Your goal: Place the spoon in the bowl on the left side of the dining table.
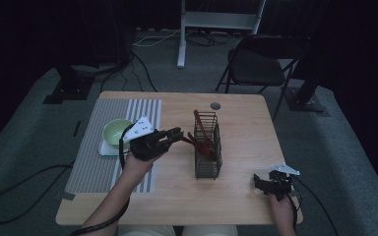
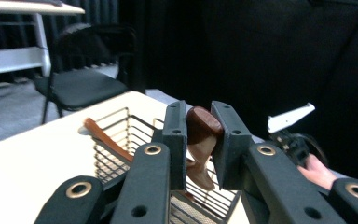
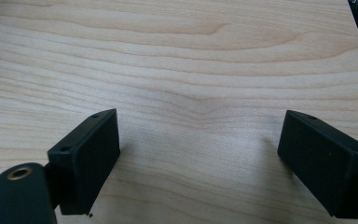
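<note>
While the left gripper [image 2: 198, 140] clamps the stiff, light wooden utensil [image 2: 200, 135] at its handle, 9 o'clock of the rack [image 1: 207, 147], the right gripper [image 3: 198, 154] rests released.

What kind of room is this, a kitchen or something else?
Probably a recording studio or lab, not a kitchen: black curtains all round, cables across the carpet, a lone wooden table and a folding chair.

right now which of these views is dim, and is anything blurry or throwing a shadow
High view: dim and underexposed, dark around the table. Left gripper view: brighter, the wooden handle between the left gripper pads is sharp; the chair behind is soft. Right gripper view: evenly lit, sharp wood grain, faint shadows beside the right gripper pads.
</note>
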Action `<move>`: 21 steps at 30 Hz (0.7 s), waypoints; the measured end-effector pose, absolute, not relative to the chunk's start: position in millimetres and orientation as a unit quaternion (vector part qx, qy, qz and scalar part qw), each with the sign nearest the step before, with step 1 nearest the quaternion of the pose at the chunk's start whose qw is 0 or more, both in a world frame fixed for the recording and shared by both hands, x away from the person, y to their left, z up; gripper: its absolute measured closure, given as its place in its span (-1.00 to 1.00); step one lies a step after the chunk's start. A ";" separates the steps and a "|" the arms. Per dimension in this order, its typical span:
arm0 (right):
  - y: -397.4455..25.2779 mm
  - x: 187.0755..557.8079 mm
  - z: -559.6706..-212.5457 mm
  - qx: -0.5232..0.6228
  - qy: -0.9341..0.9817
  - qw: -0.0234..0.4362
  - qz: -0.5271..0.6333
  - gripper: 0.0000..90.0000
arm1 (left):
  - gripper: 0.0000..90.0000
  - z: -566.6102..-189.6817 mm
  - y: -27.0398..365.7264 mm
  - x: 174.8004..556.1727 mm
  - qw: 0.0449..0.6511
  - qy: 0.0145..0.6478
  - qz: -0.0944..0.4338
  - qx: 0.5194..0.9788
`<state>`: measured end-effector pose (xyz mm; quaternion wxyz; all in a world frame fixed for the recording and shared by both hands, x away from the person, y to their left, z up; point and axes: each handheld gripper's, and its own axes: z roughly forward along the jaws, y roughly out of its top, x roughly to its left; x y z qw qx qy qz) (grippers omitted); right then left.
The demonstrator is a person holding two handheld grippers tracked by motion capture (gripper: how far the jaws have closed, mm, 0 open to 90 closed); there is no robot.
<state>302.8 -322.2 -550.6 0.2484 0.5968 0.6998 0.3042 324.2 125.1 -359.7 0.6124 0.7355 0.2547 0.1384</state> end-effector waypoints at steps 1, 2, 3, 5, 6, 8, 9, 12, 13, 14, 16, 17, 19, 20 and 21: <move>-322.2 302.8 -550.6 0.597 0.700 0.248 0.304 -0.73 | 0.71 -358.5 126.7 323.4 0.613 0.257 0.144 0.733; -322.1 302.8 -550.6 0.597 0.700 0.248 0.304 -0.73 | 0.71 -357.3 128.2 323.2 0.613 0.256 0.142 0.733; -322.2 302.8 -550.5 0.597 0.700 0.248 0.304 -0.73 | 0.71 -356.2 129.6 322.8 0.614 0.257 0.144 0.733; -322.2 302.8 -550.5 0.597 0.700 0.248 0.304 -0.73 | 0.71 -354.2 132.9 322.4 0.613 0.257 0.148 0.732; -322.2 302.8 -550.5 0.597 0.700 0.248 0.304 -0.73 | 0.71 -353.2 135.3 322.0 0.617 0.261 0.151 0.727; -322.2 302.8 -550.6 0.597 0.700 0.248 0.304 -0.73 | 0.71 -350.1 140.2 321.6 0.619 0.262 0.152 0.724; -322.2 302.8 -550.6 0.597 0.700 0.248 0.304 -0.73 | 0.71 -348.7 143.0 321.0 0.624 0.264 0.154 0.720; -322.2 302.8 -550.5 0.597 0.700 0.248 0.304 -0.73 | 0.71 -345.0 150.3 319.5 0.621 0.263 0.161 0.721; -322.2 302.8 -550.6 0.597 0.700 0.248 0.304 -0.73 | 0.71 -344.6 152.6 319.2 0.618 0.264 0.162 0.722; -322.2 302.8 -550.5 0.597 0.700 0.248 0.304 -0.73 | 0.71 -344.5 154.4 318.4 0.614 0.266 0.170 0.723; -322.2 302.8 -550.5 0.597 0.700 0.248 0.304 -0.73 | 0.71 -344.9 159.9 318.0 0.613 0.270 0.171 0.723; -322.1 302.8 -550.6 0.597 0.700 0.248 0.304 -0.73 | 0.71 -345.2 162.6 317.7 0.610 0.273 0.177 0.722; -322.2 302.8 -550.6 0.597 0.700 0.248 0.304 -0.73 | 0.71 -346.1 168.9 317.6 0.612 0.280 0.176 0.718; -322.2 302.8 -550.6 0.597 0.700 0.248 0.304 -0.73 | 0.71 -346.7 171.9 317.8 0.612 0.282 0.175 0.718; -322.2 302.8 -550.6 0.597 0.700 0.248 0.304 -0.73 | 0.71 -347.4 174.1 317.7 0.614 0.285 0.176 0.715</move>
